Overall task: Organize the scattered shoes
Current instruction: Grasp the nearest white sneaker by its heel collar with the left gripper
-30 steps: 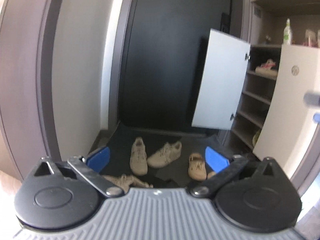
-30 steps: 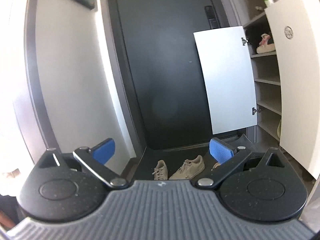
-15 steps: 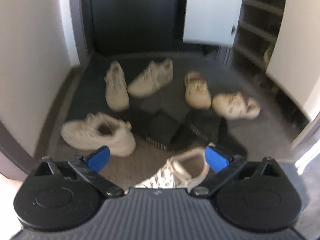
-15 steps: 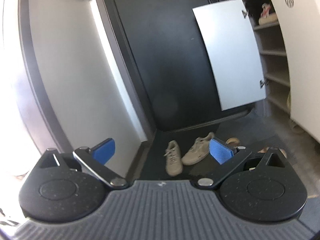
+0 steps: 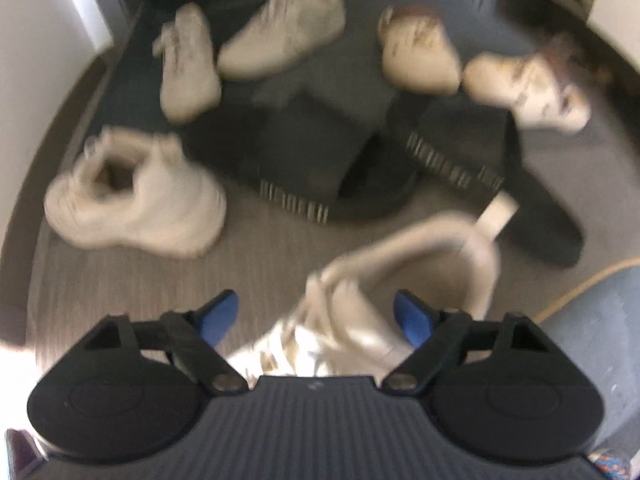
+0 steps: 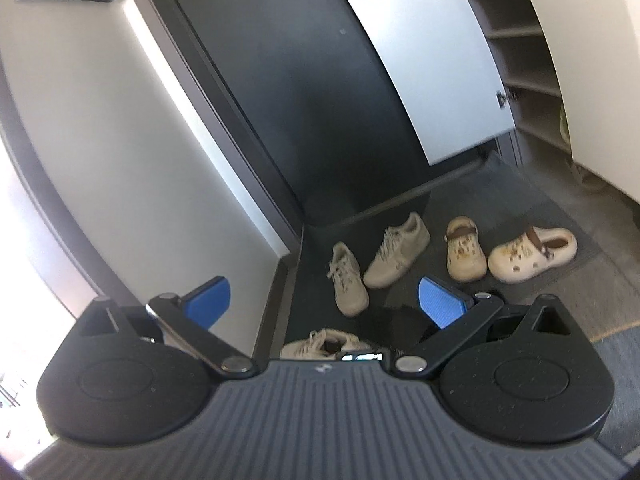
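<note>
Several shoes lie scattered on the entry floor. In the blurred left wrist view my left gripper [image 5: 316,316] is open, low over a white sneaker [image 5: 400,280] that lies between its fingers. A chunky white sneaker [image 5: 136,196] lies to the left. Two black slides [image 5: 320,152] lie in the middle. Two beige sneakers [image 5: 280,28] and two cream clogs [image 5: 420,48] lie beyond. My right gripper [image 6: 324,304] is open and empty, higher up, facing the beige sneakers [image 6: 396,252] and clogs [image 6: 528,252].
A dark door [image 6: 320,80] closes the far end. A shoe cabinet [image 6: 520,40] with an open white door [image 6: 432,60] and shelves stands on the right. A white wall [image 6: 140,140] runs along the left. A grey mat [image 5: 600,320] lies at the lower right.
Both grippers have tilted downward. The left one has dropped toward the floor and closed in on the near white sneaker. The right one now sees more of the shoes.
</note>
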A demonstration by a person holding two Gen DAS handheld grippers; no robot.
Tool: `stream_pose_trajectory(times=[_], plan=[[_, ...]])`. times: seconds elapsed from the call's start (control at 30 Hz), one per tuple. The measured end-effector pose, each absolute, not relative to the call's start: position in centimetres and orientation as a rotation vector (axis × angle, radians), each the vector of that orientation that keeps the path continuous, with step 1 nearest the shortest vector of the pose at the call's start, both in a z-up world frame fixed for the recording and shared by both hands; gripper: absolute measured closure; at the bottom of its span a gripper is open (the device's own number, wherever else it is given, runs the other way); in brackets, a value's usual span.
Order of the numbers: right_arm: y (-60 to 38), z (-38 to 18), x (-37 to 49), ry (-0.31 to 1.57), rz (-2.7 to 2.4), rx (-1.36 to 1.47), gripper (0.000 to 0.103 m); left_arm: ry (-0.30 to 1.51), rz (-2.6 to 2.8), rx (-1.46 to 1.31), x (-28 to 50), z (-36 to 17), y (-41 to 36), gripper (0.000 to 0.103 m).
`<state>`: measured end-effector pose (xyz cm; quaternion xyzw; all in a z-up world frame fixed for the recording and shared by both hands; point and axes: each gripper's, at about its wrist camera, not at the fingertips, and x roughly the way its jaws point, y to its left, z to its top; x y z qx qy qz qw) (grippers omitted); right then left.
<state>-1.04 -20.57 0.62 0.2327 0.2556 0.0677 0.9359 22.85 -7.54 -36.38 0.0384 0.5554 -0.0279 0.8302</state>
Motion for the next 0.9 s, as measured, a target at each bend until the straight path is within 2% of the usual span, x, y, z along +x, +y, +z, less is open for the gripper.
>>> stream_pose_trajectory(times=[0.13, 0.2, 0.33, 0.5, 0.7, 0.9], plan=[[-20.9, -0.4, -0.3, 0.572, 0.113, 0.508, 0.0, 1.235, -0.003, 0.015, 23.4, -37.5, -7.1, 0.018], [-21.0, -0.7, -0.3, 0.589, 0.111, 0.537, 0.0, 1.232, 0.025, 0.035, 23.5, -37.4, -7.1, 0.031], [-20.6, -1.3, 0.2, 0.628, 0.135, 0.542, 0.0, 1.23, -0.01, 0.085, 22.9, -37.0, -6.8, 0.039], [-20.5, -2.0, 0.4, 0.685, 0.168, 0.608, 0.0, 1.172, -0.037, 0.163, 21.3, -34.1, -5.5, 0.067], [-20.6, -1.5, -0.4, 0.655, 0.198, 0.644, 0.0, 1.18, 0.015, 0.171, 21.1, -32.1, -1.8, 0.074], [-21.1, -1.7, -0.5, 0.679, 0.2, 0.677, 0.0, 1.161, 0.115, 0.235, 21.1, -30.3, 4.2, 0.075]])
